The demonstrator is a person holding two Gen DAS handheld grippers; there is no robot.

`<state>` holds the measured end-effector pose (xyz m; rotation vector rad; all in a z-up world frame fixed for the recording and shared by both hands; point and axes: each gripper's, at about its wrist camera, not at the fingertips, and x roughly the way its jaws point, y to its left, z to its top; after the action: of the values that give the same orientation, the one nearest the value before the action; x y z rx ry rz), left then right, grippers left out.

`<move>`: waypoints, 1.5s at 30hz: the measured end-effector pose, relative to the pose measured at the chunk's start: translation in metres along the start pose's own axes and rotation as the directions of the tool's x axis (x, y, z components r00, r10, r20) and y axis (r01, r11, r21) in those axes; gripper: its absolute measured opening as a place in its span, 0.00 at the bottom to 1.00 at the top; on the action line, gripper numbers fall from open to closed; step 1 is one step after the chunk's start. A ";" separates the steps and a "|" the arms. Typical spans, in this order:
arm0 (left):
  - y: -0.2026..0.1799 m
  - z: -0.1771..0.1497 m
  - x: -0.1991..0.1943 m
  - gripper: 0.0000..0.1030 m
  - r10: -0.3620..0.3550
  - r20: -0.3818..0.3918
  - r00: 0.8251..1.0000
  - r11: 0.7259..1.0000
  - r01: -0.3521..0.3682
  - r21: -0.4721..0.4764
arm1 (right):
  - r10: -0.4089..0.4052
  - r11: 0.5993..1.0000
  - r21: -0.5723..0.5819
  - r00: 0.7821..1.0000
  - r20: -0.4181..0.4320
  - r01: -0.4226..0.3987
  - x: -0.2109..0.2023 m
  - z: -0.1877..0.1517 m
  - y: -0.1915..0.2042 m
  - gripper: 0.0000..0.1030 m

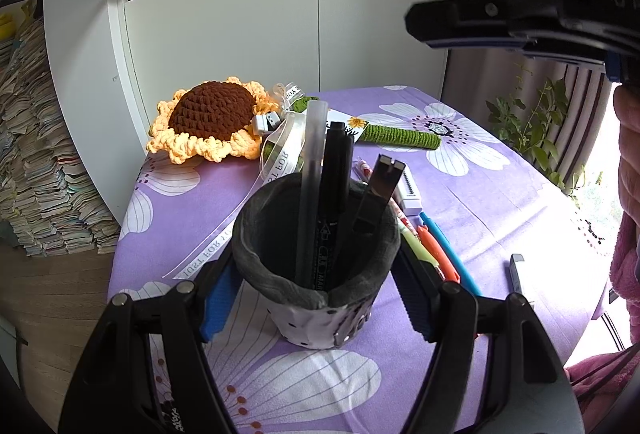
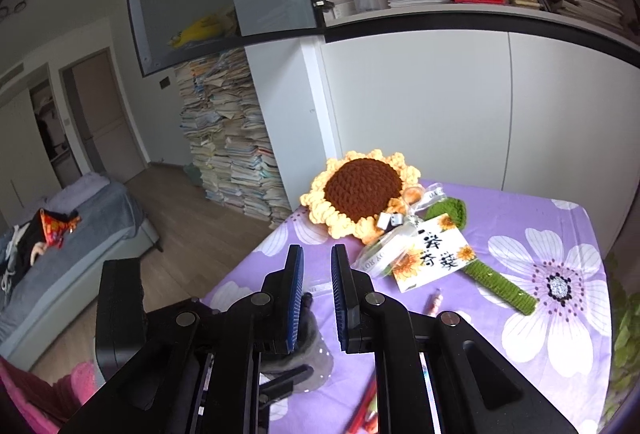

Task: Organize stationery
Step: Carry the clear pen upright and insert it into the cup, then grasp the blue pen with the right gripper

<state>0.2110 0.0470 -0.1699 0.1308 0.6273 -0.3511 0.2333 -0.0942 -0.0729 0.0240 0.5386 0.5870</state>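
Purple flower-print tablecloth (image 1: 500, 202) covers the table, white cabinets behind. Left gripper (image 1: 316, 298) pinches the dark grey felt-lined pen cup (image 1: 316, 262) at lower centre; soft wall, light, grip by the sides. 3 black pens (image 1: 332, 202) inside stand near upright, tips tilted toward upper frame. Loose orange, green and blue pens (image 1: 440, 254) lie right of the cup, stiff, slippery, long axes running diagonally. Right gripper (image 2: 317, 298) pressed nearly together, empty.

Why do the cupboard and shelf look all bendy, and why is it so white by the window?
Left wrist view: the fisheye lens curves the cupboard, and daylight washes out the window. Right wrist view: the shelf bows too, and the corners go dark.
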 end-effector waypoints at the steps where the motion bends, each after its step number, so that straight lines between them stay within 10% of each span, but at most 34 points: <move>1: 0.000 0.000 0.000 0.68 0.000 0.000 1.000 1.000 0.000 0.000 | -0.026 1.000 0.012 0.999 -0.022 0.026 -0.001 -0.003 -0.006 0.13; 9: -0.001 -0.001 0.000 0.68 0.004 0.000 1.000 1.000 -0.004 0.001 | -0.176 0.963 0.140 0.928 -0.330 0.232 0.029 -0.060 -0.067 0.13; 21: -0.001 -0.001 -0.001 0.68 0.011 -0.001 1.000 1.000 -0.011 0.000 | -0.106 0.965 0.149 0.843 -0.528 0.215 0.049 -0.114 -0.060 0.13; 37: -0.001 -0.002 0.001 0.69 0.009 -0.005 1.000 1.000 -0.009 -0.003 | -0.238 0.953 0.024 0.793 -0.560 0.303 0.045 -0.105 -0.059 0.17; 45: -0.002 -0.003 0.006 0.68 0.006 -0.033 0.999 1.000 -0.006 -0.006 | -0.201 0.927 0.159 0.810 -0.551 0.338 0.058 -0.094 -0.086 0.17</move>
<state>0.2135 0.0438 -0.1759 0.1333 0.6601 -0.3416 0.2731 -0.1476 -0.1960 0.0243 1.1352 0.2284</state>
